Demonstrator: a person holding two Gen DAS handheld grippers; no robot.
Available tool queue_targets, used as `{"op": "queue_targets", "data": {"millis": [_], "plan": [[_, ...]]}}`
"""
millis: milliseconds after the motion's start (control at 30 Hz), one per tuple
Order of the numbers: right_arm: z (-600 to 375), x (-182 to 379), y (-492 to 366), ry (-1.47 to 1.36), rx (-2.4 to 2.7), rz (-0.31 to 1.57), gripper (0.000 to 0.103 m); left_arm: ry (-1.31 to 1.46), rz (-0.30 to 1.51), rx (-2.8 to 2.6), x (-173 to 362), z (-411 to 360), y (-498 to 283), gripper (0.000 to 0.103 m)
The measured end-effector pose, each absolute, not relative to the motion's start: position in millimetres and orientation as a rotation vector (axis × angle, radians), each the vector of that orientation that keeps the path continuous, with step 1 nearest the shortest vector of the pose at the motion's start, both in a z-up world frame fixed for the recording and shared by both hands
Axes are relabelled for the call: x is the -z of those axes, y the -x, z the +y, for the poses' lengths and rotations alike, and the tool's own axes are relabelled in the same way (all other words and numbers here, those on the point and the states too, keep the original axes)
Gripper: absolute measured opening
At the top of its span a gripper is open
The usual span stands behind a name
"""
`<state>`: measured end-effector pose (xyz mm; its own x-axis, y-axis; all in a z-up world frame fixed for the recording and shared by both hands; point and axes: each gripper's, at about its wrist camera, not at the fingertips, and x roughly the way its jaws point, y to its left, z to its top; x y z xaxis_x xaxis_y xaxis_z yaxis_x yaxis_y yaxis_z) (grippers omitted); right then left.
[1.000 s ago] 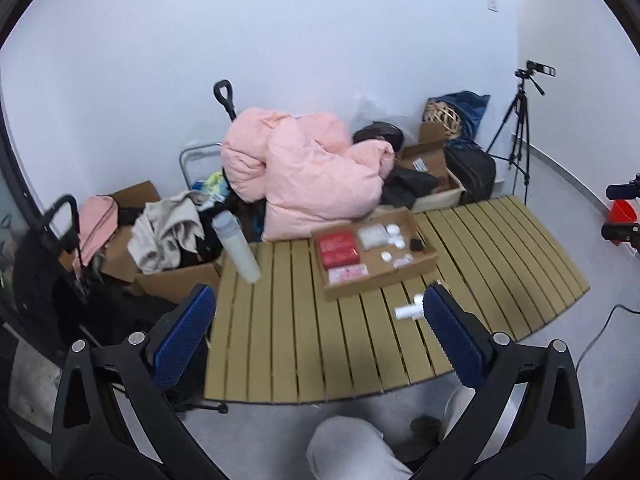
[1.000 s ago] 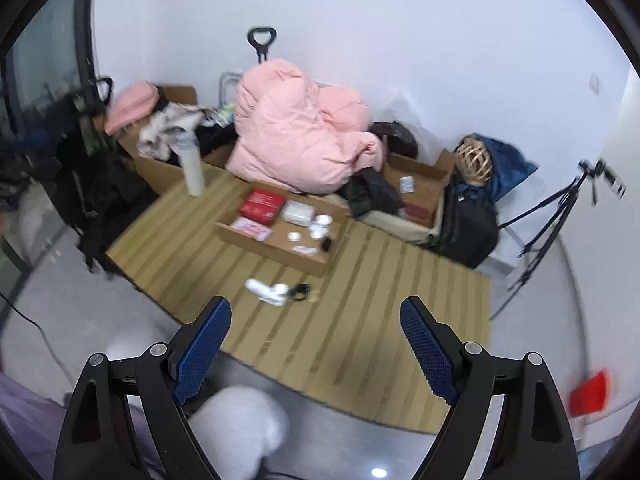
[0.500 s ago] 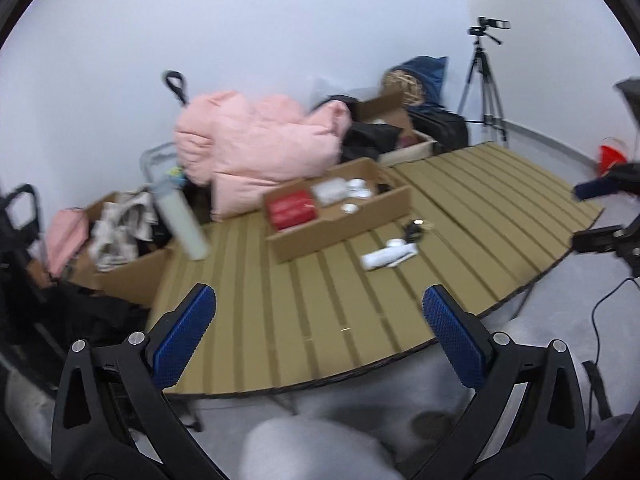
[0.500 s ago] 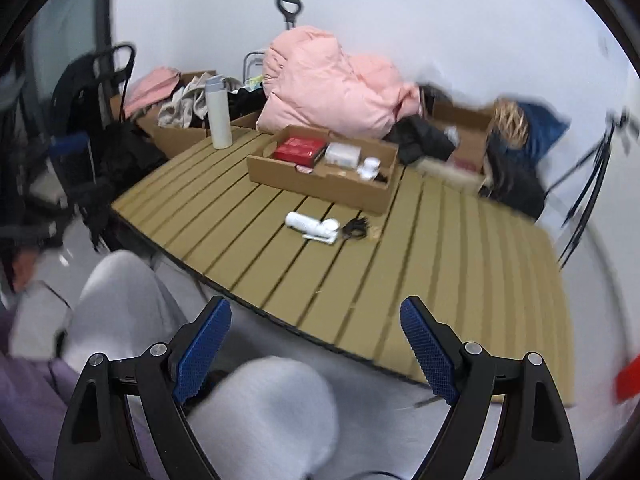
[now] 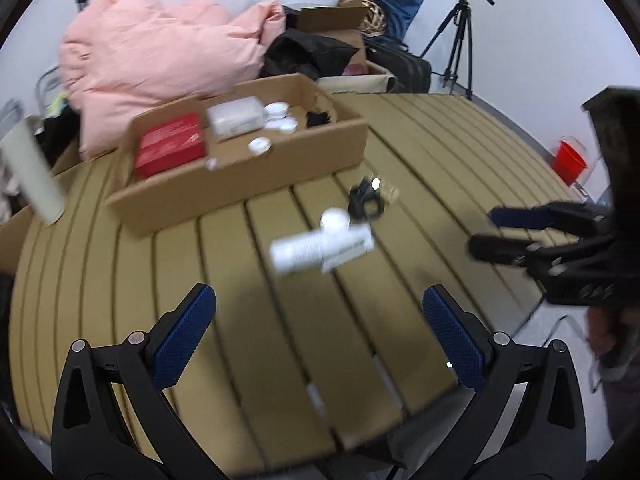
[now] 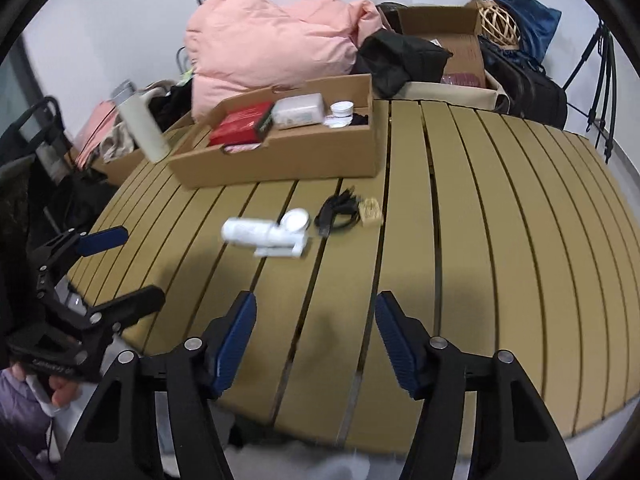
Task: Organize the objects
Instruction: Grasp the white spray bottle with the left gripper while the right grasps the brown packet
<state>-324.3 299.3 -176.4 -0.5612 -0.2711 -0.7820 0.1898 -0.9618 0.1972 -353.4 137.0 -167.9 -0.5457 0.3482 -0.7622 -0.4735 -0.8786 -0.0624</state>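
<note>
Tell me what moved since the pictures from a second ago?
Both grippers came down closer to the slatted table. The right gripper narrowed its fingers, and the left gripper stayed wide open. Nothing was picked up. The white bottle, black cord and cardboard box stayed put.

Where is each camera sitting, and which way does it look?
Left wrist: sits on the left tongs, over the near edge of the slatted table, looking toward the cardboard tray; its own blue pads show, and the right tongs at the right.
Right wrist: sits on the right tongs, near edge too, facing the same way; the left tongs and a hand show at the left.
Both see the white bottle, the tray and the pink quilt.
</note>
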Motion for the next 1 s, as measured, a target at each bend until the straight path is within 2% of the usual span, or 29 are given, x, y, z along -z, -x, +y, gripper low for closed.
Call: {"op": "queue_targets", "data": {"millis": [133, 233, 300, 333, 367, 400, 433, 500, 667, 733, 833, 867, 900, 933, 1000], "plan": [[306, 189, 368, -1.319, 2.579, -0.149, 0.053, 1.105, 0.217, -2.355, 177, 153, 394, 0.101], [309, 199, 397, -1.338, 2.585, -0.121, 0.05, 1.103, 0.307, -2.273, 195, 162, 408, 0.1], [309, 207, 411, -1.351, 2.587, -0.092, 0.047, 1.132, 0.312, -2.249, 208, 160, 417, 0.089], [309, 212, 418, -1.362, 2.582, -0.08, 0.044, 1.161, 0.301, -2.242, 214, 158, 421, 0.087], [308, 219, 426, -1.382, 2.581, -0.066, 0.04, 1.2, 0.282, -2.24, 220, 154, 426, 0.079], [309, 225, 432, -1.404, 2.581, -0.059, 0.039, 1.234, 0.27, -2.237, 225, 152, 430, 0.067], [309, 231, 437, -1.422, 2.577, -0.054, 0.038, 1.269, 0.26, -2.224, 229, 149, 432, 0.062], [309, 239, 442, -1.437, 2.584, -0.051, 0.037, 1.32, 0.237, -2.188, 234, 145, 431, 0.045], [314, 242, 441, -1.422, 2.602, -0.078, 0.036, 1.242, 0.275, -2.097, 228, 150, 407, 0.048], [312, 243, 441, -1.418, 2.597, -0.059, 0.036, 1.252, 0.28, -2.107, 232, 155, 411, 0.055], [308, 245, 443, -1.427, 2.6, -0.03, 0.035, 1.289, 0.263, -2.112, 239, 162, 421, 0.055], [308, 246, 444, -1.431, 2.594, -0.042, 0.03, 1.293, 0.264, -2.105, 240, 164, 421, 0.051], [307, 247, 445, -1.439, 2.586, -0.049, 0.028, 1.29, 0.274, -2.104, 241, 166, 421, 0.033], [305, 249, 446, -1.445, 2.579, -0.045, 0.024, 1.292, 0.286, -2.103, 242, 166, 420, 0.029], [300, 249, 443, -1.441, 2.598, 0.014, 0.024, 1.284, 0.28, -2.114, 241, 161, 418, 0.025]]}}
